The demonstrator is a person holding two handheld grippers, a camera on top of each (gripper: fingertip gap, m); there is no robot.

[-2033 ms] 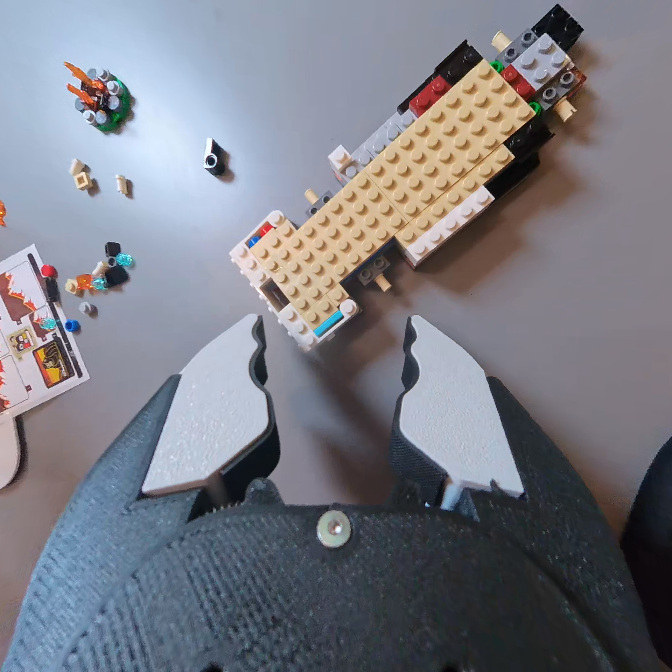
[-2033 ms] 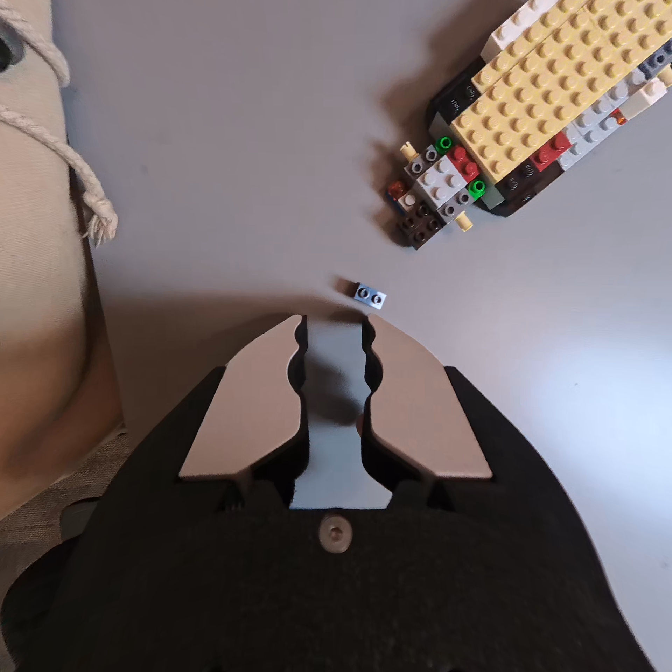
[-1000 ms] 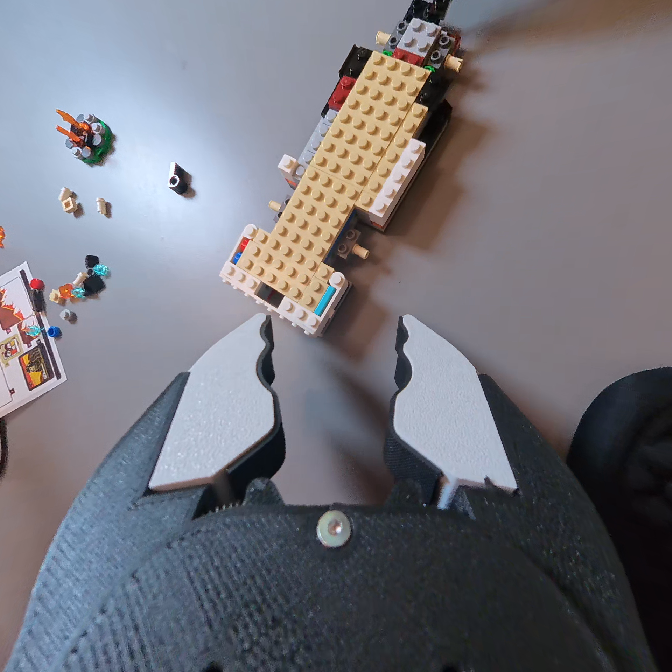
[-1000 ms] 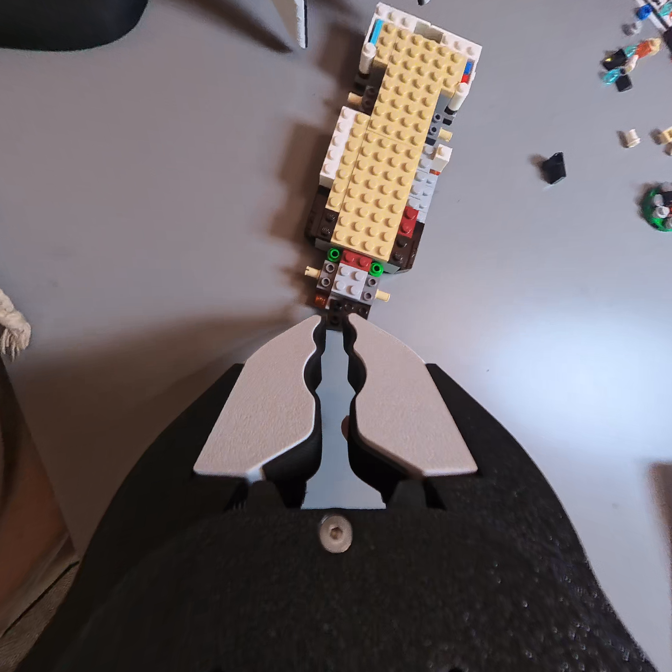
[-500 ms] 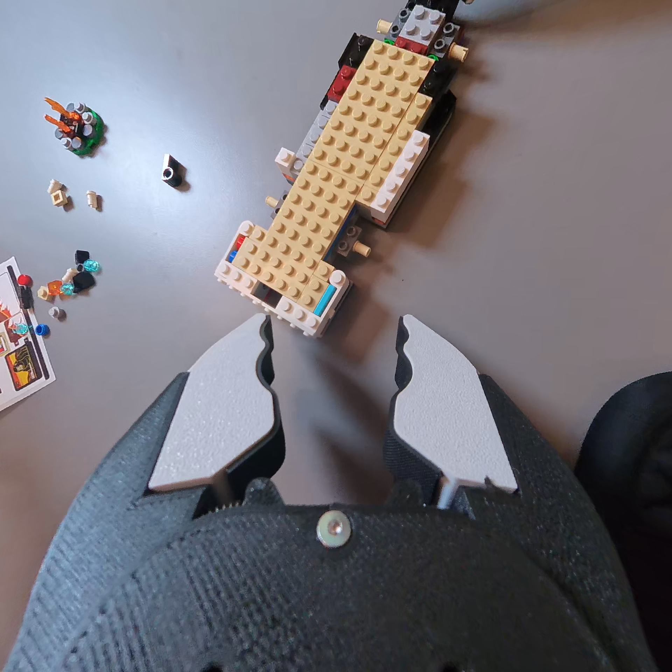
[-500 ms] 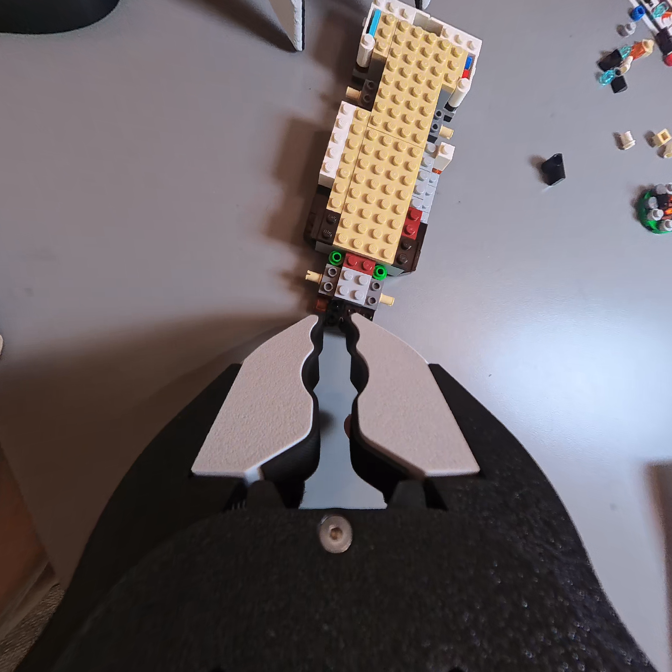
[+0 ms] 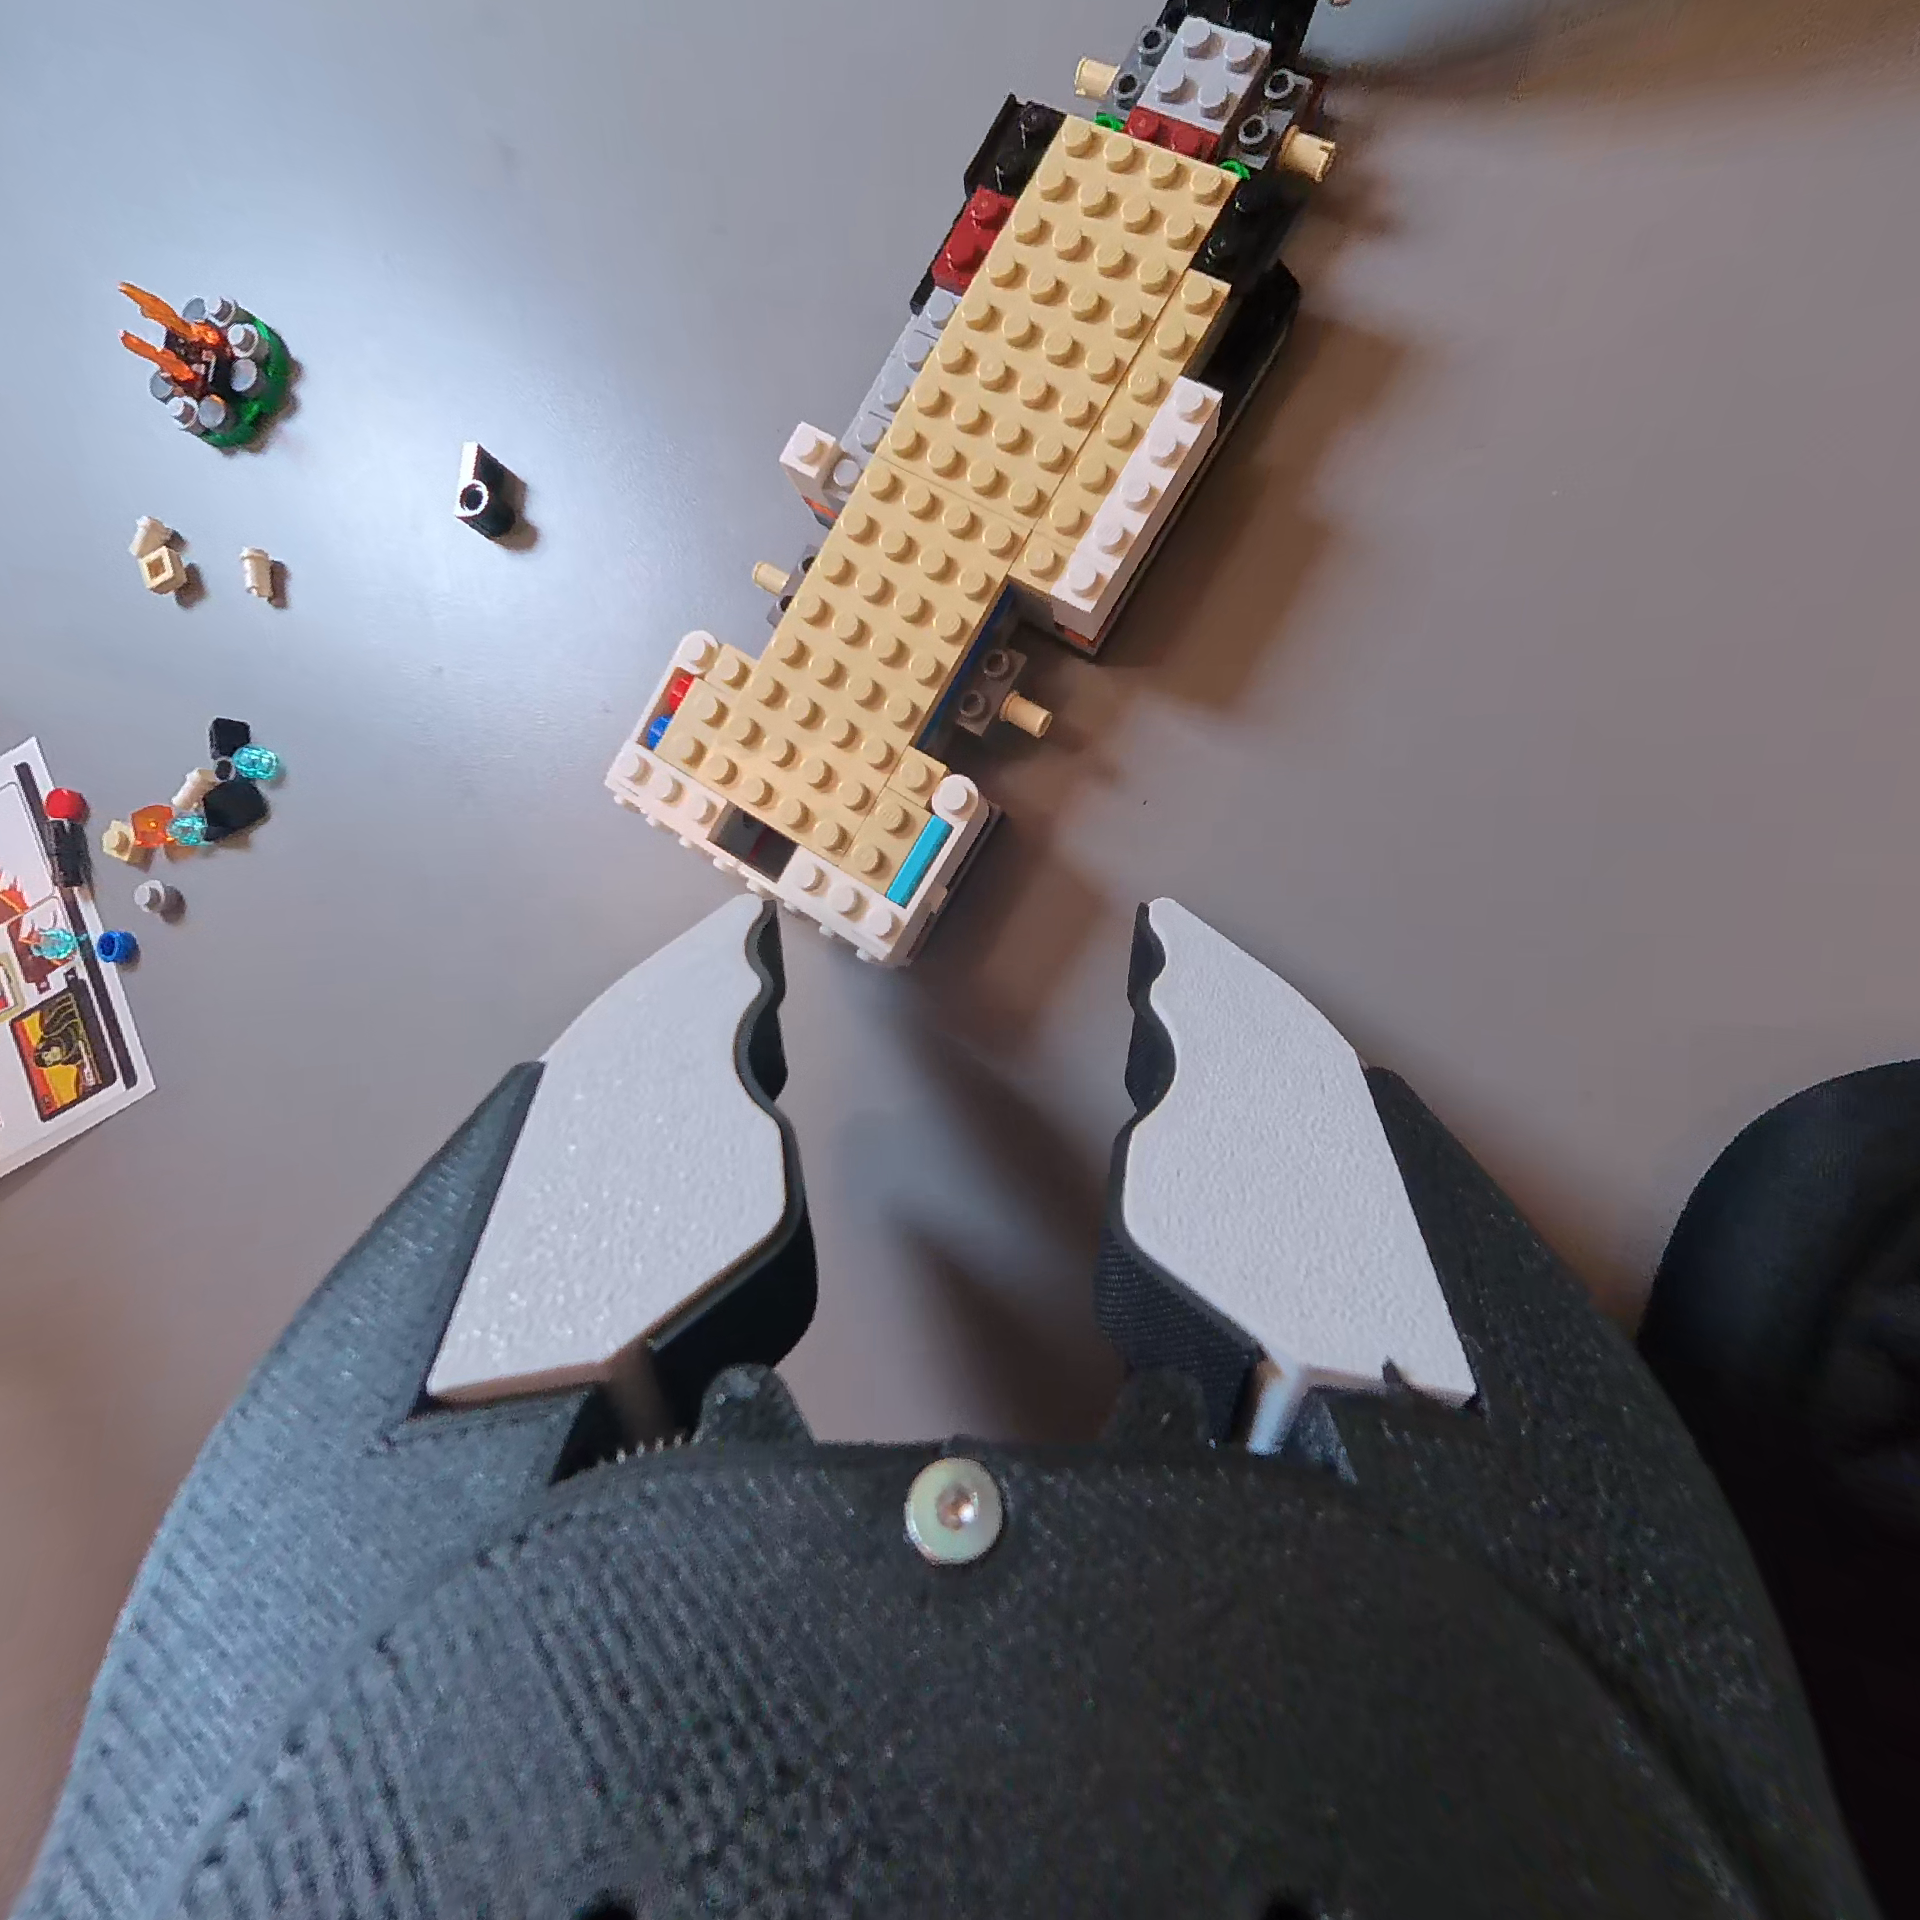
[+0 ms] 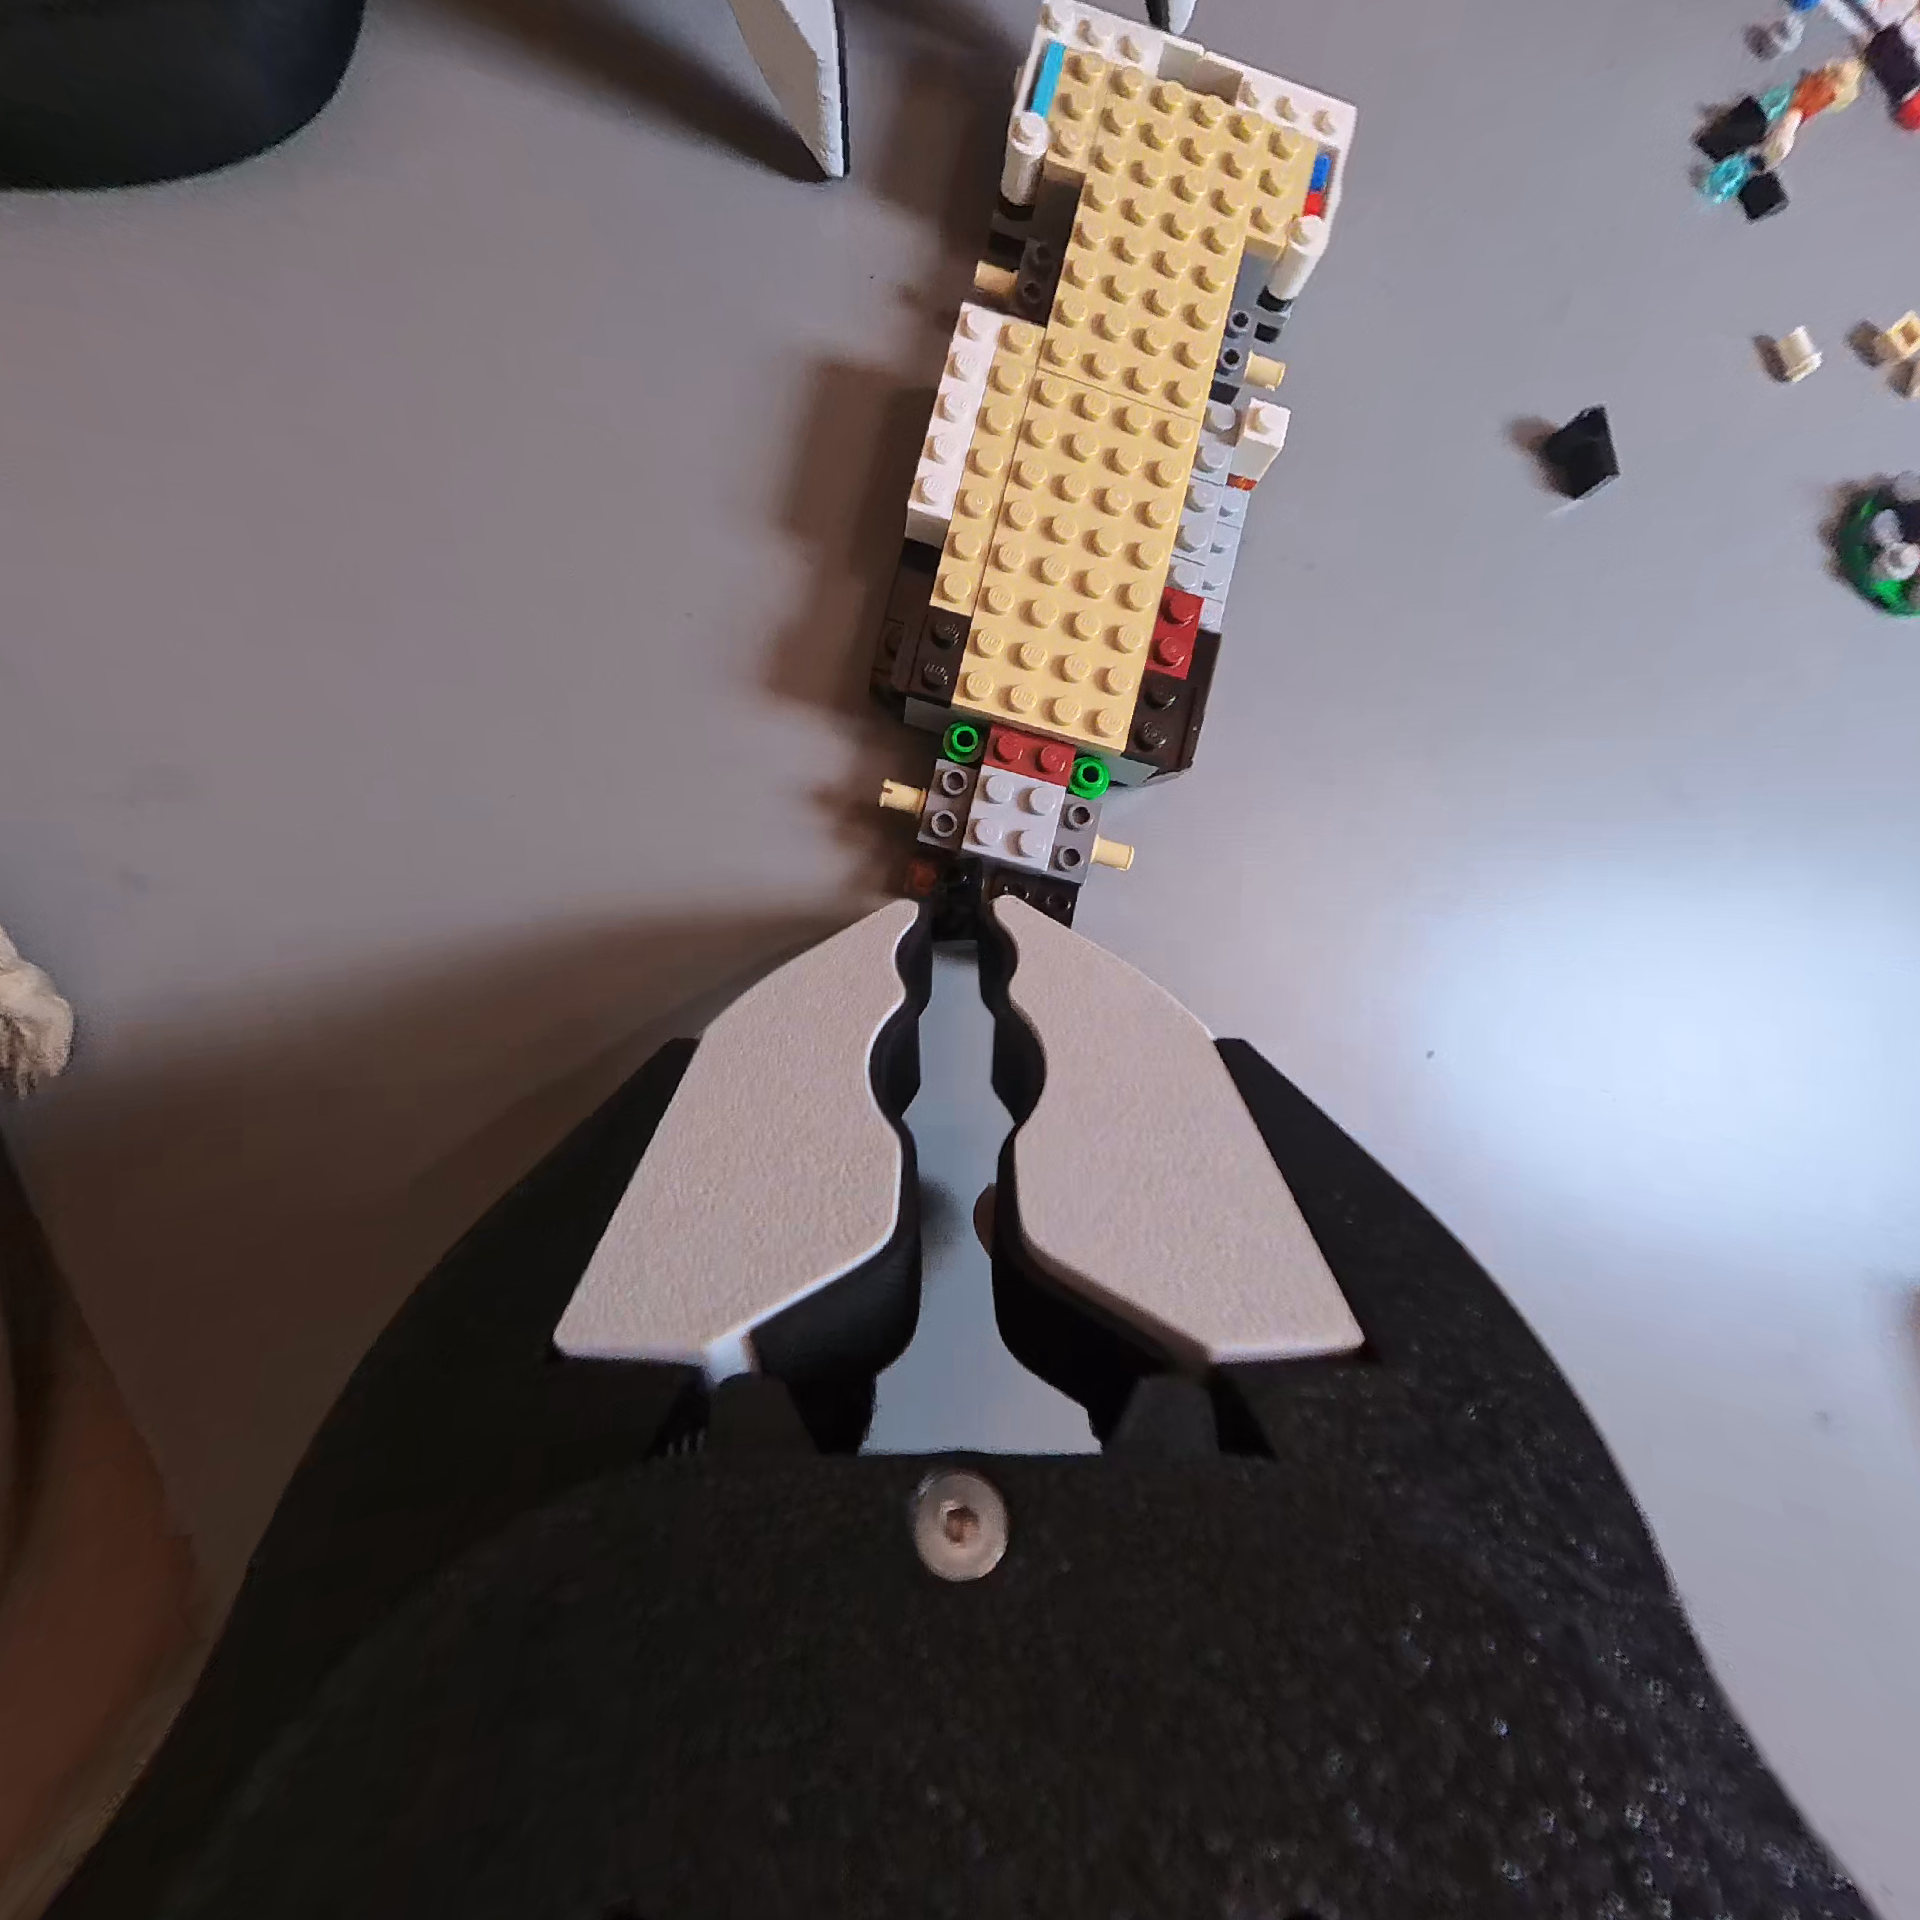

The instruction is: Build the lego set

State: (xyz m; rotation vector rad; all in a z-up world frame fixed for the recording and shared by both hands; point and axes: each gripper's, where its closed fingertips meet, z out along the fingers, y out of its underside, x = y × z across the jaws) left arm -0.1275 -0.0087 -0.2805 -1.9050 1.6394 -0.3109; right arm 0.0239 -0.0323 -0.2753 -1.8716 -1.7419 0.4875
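Observation:
A long brick model (image 7: 997, 468) with a tan studded top, white sides and a grey and dark red far end lies on the grey table. My left gripper (image 7: 956, 914) is open and empty, its fingertips just short of the model's white near end. In the right wrist view the model (image 8: 1091, 468) stretches away from me. My right gripper (image 8: 956, 914) is shut on a small brick (image 8: 956, 902) that looks dark between the pads. It holds the brick against the model's dark near end. The left gripper's fingers (image 8: 800, 94) show at the top of that view.
A black sloped piece (image 7: 486, 497), a green round piece with orange flames (image 7: 213, 369), several small loose pieces (image 7: 197, 800) and a printed sheet (image 7: 52, 987) lie to the left. A dark object (image 7: 1808, 1299) is at the right edge. A frayed rope end (image 8: 26, 1023) is at the left. Left tips to right tips: about 15 cm.
Two seconds ago my right gripper stood wider behind a small grey brick on the table. Since then its jaws narrowed and it came to the model's end. The model turned in the left view.

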